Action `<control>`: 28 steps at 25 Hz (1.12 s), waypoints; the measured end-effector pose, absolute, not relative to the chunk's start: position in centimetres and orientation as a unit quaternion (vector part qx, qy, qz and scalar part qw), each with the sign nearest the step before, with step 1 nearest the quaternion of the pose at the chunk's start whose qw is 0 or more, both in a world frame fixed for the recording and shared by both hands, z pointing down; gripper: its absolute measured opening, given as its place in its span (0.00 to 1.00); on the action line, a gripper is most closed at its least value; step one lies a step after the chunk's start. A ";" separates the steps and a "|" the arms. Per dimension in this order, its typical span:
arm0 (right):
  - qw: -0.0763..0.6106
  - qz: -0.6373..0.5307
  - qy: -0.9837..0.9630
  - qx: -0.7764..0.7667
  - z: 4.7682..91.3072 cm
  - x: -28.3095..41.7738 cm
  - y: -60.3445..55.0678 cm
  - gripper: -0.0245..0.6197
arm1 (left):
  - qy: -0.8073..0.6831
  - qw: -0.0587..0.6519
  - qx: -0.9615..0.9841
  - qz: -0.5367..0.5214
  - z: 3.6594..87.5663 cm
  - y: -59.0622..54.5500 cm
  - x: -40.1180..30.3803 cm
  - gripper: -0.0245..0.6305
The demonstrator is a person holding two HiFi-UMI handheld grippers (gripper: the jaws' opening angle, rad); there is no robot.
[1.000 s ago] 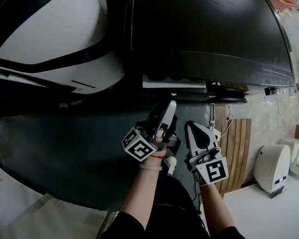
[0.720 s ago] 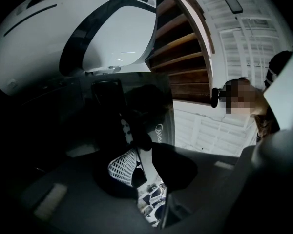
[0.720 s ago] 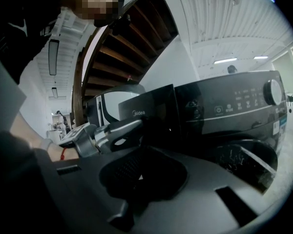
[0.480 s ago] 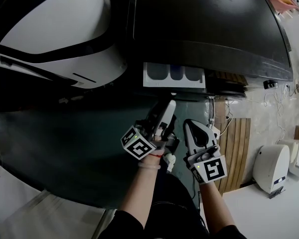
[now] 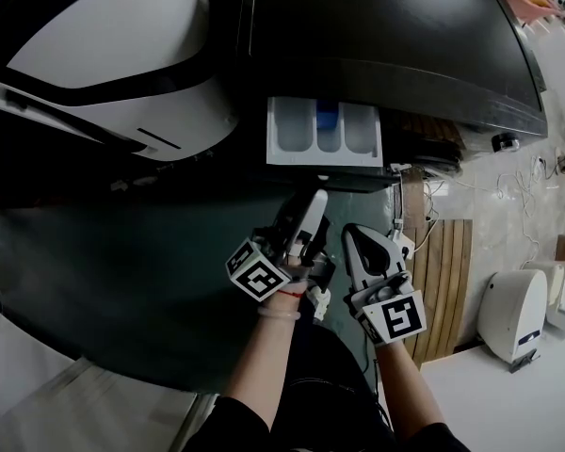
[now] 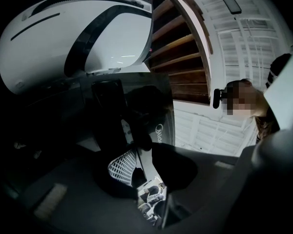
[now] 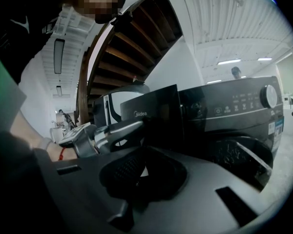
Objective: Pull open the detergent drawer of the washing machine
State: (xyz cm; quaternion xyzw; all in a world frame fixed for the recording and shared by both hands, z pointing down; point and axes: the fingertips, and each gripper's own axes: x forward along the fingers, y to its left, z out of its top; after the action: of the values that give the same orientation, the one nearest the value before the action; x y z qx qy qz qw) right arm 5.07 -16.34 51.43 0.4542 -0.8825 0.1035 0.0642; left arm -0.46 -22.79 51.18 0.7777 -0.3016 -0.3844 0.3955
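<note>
The black washing machine fills the upper right of the head view. Its detergent drawer stands pulled out, showing white compartments with a blue insert. My left gripper points up at the drawer's dark front panel and is shut on that panel's lower edge. In the right gripper view the panel carries a logo, and the left gripper meets it. My right gripper hangs just right of the left one, apart from the drawer, its pads together and holding nothing.
A big white rounded appliance stands left of the washer. Wooden slats and a small white device lie at the right. The washer's dial and round door sit right of the drawer. A staircase rises behind.
The drawer has slid out of the washer: only a white strip showed a second ago, and whole compartments show now. Both grippers have drifted slightly toward me.
</note>
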 end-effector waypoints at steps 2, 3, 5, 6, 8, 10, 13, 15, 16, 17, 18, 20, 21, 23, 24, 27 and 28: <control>0.052 0.104 -0.883 0.455 51.0 5.1 -16.0 0.06 | -0.303 0.395 0.776 -0.387 51.2 -22.3 -0.3 0.20; 0.051 0.108 -0.881 0.457 50.9 5.2 -15.8 0.06 | -0.303 0.395 0.775 -0.389 51.2 -22.0 -0.3 0.20; 0.062 0.114 -0.879 0.459 51.2 5.5 -15.3 0.06 | -0.305 0.396 0.773 -0.392 51.2 -21.5 -0.3 0.20; 0.069 0.111 -0.880 0.457 51.4 5.6 -14.9 0.06 | -0.305 0.396 0.771 -0.393 51.2 -21.3 -0.4 0.20; 0.072 0.105 -0.883 0.453 51.6 5.9 -14.3 0.06 | -0.306 0.395 0.771 -0.395 51.1 -20.8 -0.3 0.20; 0.069 0.103 -0.884 0.451 51.5 6.1 -13.2 0.06 | -0.306 0.393 0.771 -0.397 51.0 -19.7 -0.2 0.20; 0.065 0.107 -0.885 0.449 51.4 5.9 -12.0 0.06 | -0.306 0.391 0.772 -0.398 50.9 -18.4 -0.3 0.20; 0.068 0.111 -0.885 0.446 51.8 5.9 -12.2 0.06 | -0.308 0.391 0.771 -0.396 51.1 -18.6 -0.3 0.20; 0.069 0.110 -0.886 0.445 51.8 5.9 -12.3 0.06 | -0.309 0.392 0.771 -0.396 51.2 -18.7 -0.3 0.20; 0.069 0.108 -0.887 0.443 51.8 5.9 -12.3 0.06 | -0.310 0.391 0.770 -0.397 51.2 -18.6 -0.2 0.20; 0.069 0.107 -0.888 0.442 51.9 5.9 -12.1 0.06 | -0.310 0.391 0.770 -0.397 51.2 -18.5 -0.3 0.20; 0.069 0.106 -0.889 0.439 51.8 5.7 -11.7 0.06 | -0.311 0.391 0.770 -0.397 51.2 -18.0 -0.3 0.20; 0.068 0.106 -0.890 0.438 51.7 5.7 -11.7 0.06 | -0.311 0.391 0.770 -0.396 51.2 -17.8 -0.3 0.20; 0.064 0.113 -0.889 0.440 51.3 5.5 -11.7 0.06 | -0.311 0.392 0.769 -0.396 51.2 -17.5 -0.4 0.20; 0.063 0.115 -0.889 0.440 51.2 5.4 -11.6 0.06 | -0.311 0.393 0.769 -0.397 51.2 -17.4 -0.4 0.20; 0.064 0.107 -0.891 0.436 51.3 5.4 -11.2 0.06 | -0.311 0.393 0.768 -0.398 51.2 -17.4 -0.5 0.19; 0.059 0.110 -0.891 0.437 51.1 5.3 -11.2 0.06 | -0.311 0.393 0.769 -0.397 51.2 -17.4 -0.5 0.19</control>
State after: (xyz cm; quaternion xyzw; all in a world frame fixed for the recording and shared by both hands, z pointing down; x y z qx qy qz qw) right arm 5.27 -11.22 51.14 0.4373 -0.8906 0.1102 0.0595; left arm -0.49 -17.37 51.16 0.7687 -0.3112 -0.3973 0.3930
